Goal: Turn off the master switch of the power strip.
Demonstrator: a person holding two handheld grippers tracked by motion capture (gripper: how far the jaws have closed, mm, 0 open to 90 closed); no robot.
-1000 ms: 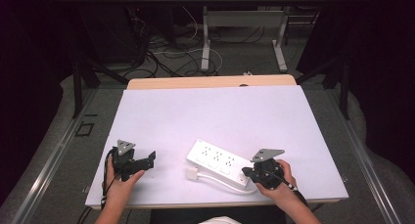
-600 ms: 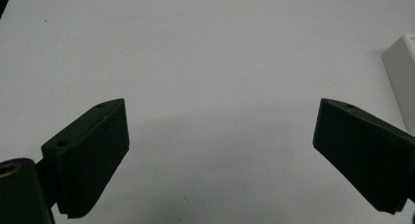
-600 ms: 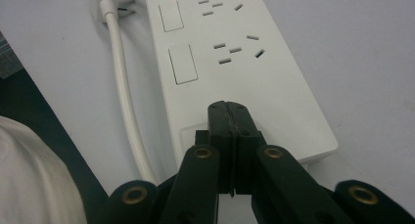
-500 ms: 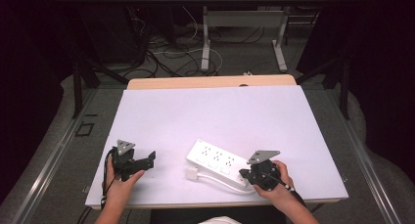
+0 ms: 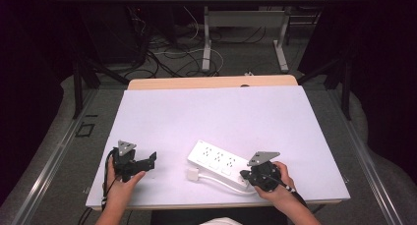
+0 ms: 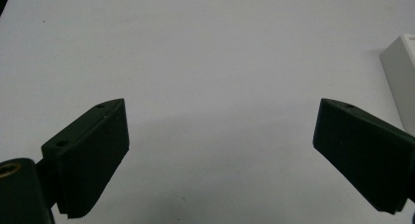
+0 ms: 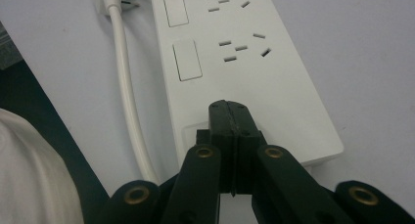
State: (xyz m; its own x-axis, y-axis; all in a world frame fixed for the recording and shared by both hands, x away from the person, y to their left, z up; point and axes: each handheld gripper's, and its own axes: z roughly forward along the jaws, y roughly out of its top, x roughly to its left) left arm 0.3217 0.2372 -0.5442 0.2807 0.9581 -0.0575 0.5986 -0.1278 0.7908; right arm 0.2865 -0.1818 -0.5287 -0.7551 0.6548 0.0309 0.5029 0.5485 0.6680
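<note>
Where jaws meet, power strip (image 7: 235,62), rocker switches (image 7: 186,61)

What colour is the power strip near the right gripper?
White, cable included. The power strip shows best in the right gripper view, under the shut right gripper.

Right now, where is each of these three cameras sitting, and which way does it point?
High view: above the person's side, looking forward and down at the table; forearms, left gripper and right gripper show.
Left gripper view: rides the left gripper, facing bare tabletop between wide-apart jaws.
Right gripper view: rides the right gripper, jaws closed over the power strip.
All three views share the power strip.
</note>
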